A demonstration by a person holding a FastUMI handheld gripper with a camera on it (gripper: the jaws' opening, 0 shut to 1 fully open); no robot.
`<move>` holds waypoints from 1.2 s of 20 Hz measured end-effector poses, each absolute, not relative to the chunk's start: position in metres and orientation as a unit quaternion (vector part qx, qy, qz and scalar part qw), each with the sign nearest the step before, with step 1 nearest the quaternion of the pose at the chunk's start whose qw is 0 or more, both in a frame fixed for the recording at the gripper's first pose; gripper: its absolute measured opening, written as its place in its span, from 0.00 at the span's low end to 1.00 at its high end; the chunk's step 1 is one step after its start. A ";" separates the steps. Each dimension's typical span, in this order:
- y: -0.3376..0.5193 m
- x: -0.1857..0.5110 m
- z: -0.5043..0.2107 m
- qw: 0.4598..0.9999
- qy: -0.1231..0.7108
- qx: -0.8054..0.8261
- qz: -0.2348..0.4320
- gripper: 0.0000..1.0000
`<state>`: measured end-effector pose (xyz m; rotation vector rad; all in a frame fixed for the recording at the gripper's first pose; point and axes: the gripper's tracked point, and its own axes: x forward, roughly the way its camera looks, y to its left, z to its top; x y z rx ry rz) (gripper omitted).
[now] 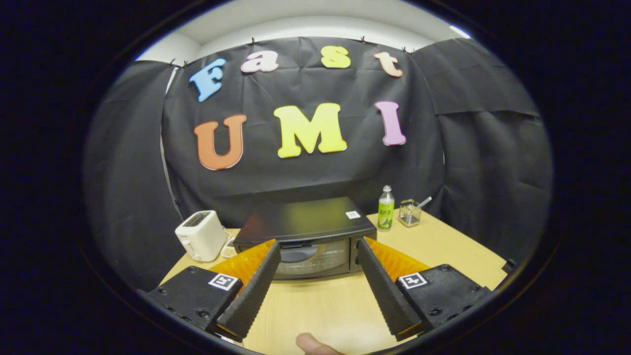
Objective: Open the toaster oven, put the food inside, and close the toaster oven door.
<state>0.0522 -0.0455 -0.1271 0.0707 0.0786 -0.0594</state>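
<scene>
Hovering above a pale wooden table (443, 256), the gripper (319, 249) has its jaws spread wide with nothing between them but bare tabletop. Just beyond the fingertips, framed in the gap between them, stands the black toaster oven (305, 231), its glass door (311, 259) shut and facing the fingers. The fingertips reach toward the door's two lower corners; I cannot tell whether they touch it. A small white sticker (353, 214) sits on the oven's top, toward the right-finger side. Past the left finger, beside the oven, is a white pop-up toaster (201, 235). Past the right finger, further back on the table, a green bottle (386, 209) with a pale cap stands upright just beside the oven's rear corner, and next to it is a small clear container (409, 213) with a utensil leaning out of it. A fingertip of a person's hand (313, 345) shows on the near side of the jaws, between the finger bases.
</scene>
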 end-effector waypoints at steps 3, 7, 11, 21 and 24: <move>-0.049 0.002 -0.088 0.999 -0.009 0.019 -0.032 1.00; -0.039 -0.051 -0.066 0.998 -0.039 -0.009 -0.040 1.00; -0.019 -0.088 -0.053 0.998 -0.066 -0.017 -0.008 1.00; -0.039 -0.113 -0.068 0.999 -0.045 0.011 0.001 1.00; -0.046 -0.111 -0.074 0.999 -0.026 0.027 0.000 1.00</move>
